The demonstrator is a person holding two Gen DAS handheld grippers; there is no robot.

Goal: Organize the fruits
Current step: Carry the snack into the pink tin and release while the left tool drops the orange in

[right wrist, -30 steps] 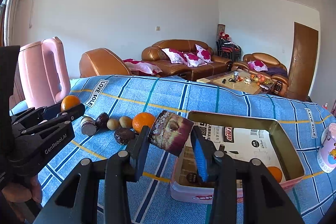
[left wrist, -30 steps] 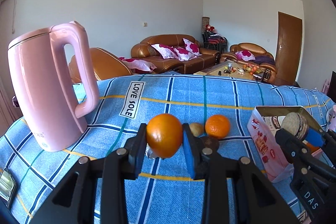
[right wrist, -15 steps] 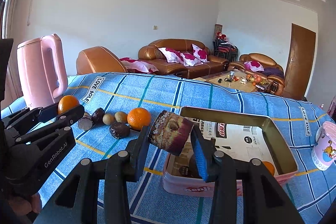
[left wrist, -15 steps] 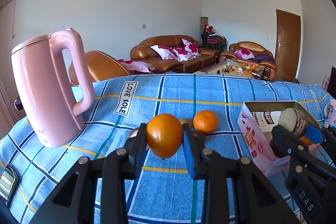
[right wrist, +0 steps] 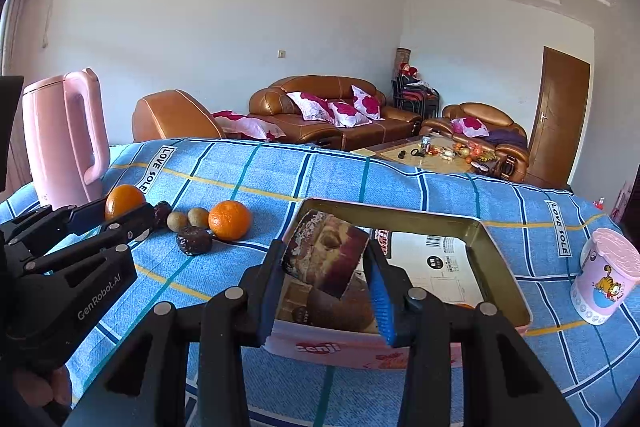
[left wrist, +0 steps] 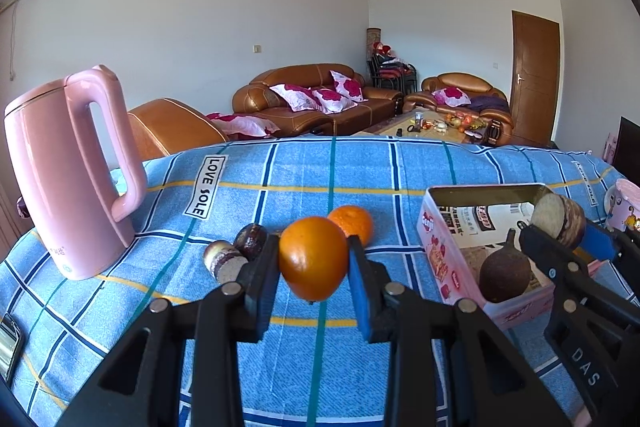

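Note:
My left gripper [left wrist: 313, 261] is shut on an orange [left wrist: 313, 258] and holds it above the blue checked cloth, left of the pink tin box [left wrist: 436, 255]. My right gripper [right wrist: 325, 265] is shut on a cut purple-brown fruit piece [right wrist: 325, 253] held over the near left corner of the tin box [right wrist: 502, 291]. A dark round fruit [left wrist: 505, 274] lies inside the box. On the cloth lie another orange [right wrist: 229, 220], a dark wrinkled fruit [right wrist: 194, 240] and two small brown round fruits [right wrist: 188, 218].
A pink kettle [left wrist: 68, 175] stands at the left of the table. A pink cup [right wrist: 606, 277] stands at the right. A cut fruit piece [left wrist: 224, 261] and a dark fruit [left wrist: 250, 246] lie left of my left gripper. Sofas stand beyond the table's far edge.
Both grippers have risen and pulled back slightly with their fruit. The right gripper's fruit piece has moved over the tin box corner. The left gripper has drifted right, toward the box.

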